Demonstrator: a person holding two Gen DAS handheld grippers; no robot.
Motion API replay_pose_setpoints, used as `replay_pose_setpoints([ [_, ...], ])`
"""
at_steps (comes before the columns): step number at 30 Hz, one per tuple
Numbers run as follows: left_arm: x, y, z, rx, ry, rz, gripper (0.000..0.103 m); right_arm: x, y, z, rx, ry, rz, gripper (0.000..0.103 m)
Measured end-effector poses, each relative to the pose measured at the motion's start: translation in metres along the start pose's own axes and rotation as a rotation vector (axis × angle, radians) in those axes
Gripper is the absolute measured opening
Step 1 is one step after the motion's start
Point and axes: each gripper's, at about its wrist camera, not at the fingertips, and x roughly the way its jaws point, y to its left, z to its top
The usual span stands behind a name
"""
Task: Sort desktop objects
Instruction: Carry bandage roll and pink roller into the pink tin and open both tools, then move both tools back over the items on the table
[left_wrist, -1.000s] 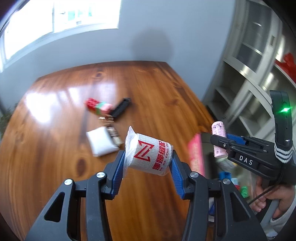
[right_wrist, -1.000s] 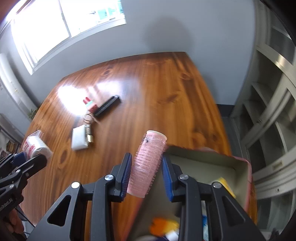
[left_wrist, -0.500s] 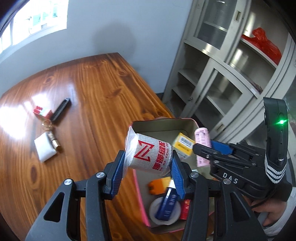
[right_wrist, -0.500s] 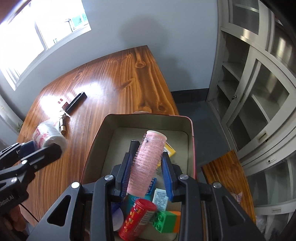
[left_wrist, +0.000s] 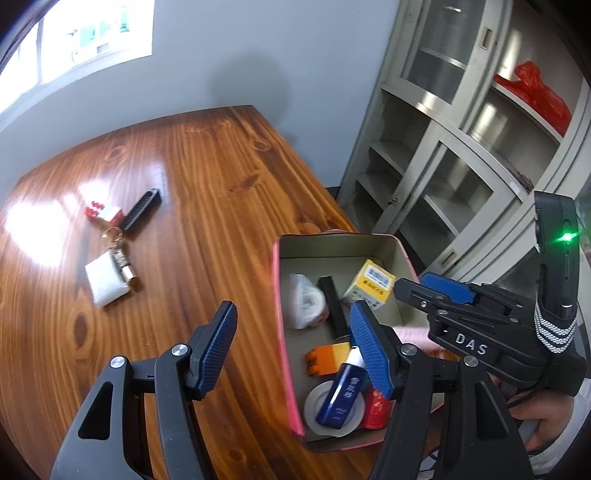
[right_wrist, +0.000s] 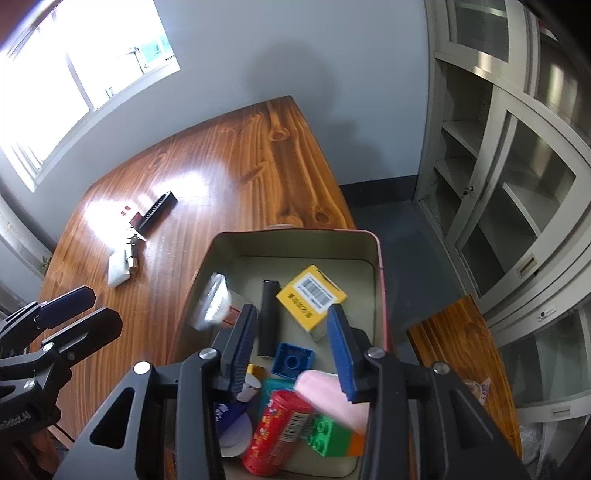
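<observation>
My left gripper (left_wrist: 292, 307) hangs over the left wall of the pink tin box (left_wrist: 275, 295), its jaws opening with nothing between the pads. The white wrapped roll (left_wrist: 304, 302) lies inside the box below it. My right gripper (right_wrist: 291, 311) is over the same box (right_wrist: 380, 280), its jaws also opening. The pink hair roller (right_wrist: 325, 391) shows blurred just under its right finger, free of the pads, above a red can (right_wrist: 277, 428) and a green brick (right_wrist: 328, 432). Out on the table lie a black comb (left_wrist: 140, 208), a stack of red and green bricks (left_wrist: 103, 214), a keyring (left_wrist: 122, 254) and a white packet (left_wrist: 105, 286).
The box also holds a yellow carton (left_wrist: 369, 284), a black stick (left_wrist: 332, 306), an orange brick (left_wrist: 325, 360), a blue bottle (left_wrist: 343, 391) and a tape roll (left_wrist: 317, 410). A grey glass-door cabinet (right_wrist: 517, 184) stands right of the table's edge.
Both grippers swung from the table to above the box, then opened. The wrapped roll left my left gripper and lies in the box; the pink roller has left my right one.
</observation>
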Motion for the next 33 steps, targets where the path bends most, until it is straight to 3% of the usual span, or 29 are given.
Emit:
replay_pose_setpoints([
  [20, -0.011, 0.138, -0.037, -0.275, 0.025, 0.178, 0.067, 0.021, 0.082, 0.007, -0.093, 0.017, 0.086, 0.052],
  [33, 0.01, 0.206, -0.039, -0.335, 0.081, 0.19, 0.067, 0.069, 0.164, 0.019, -0.21, 0.063, 0.121, 0.053],
])
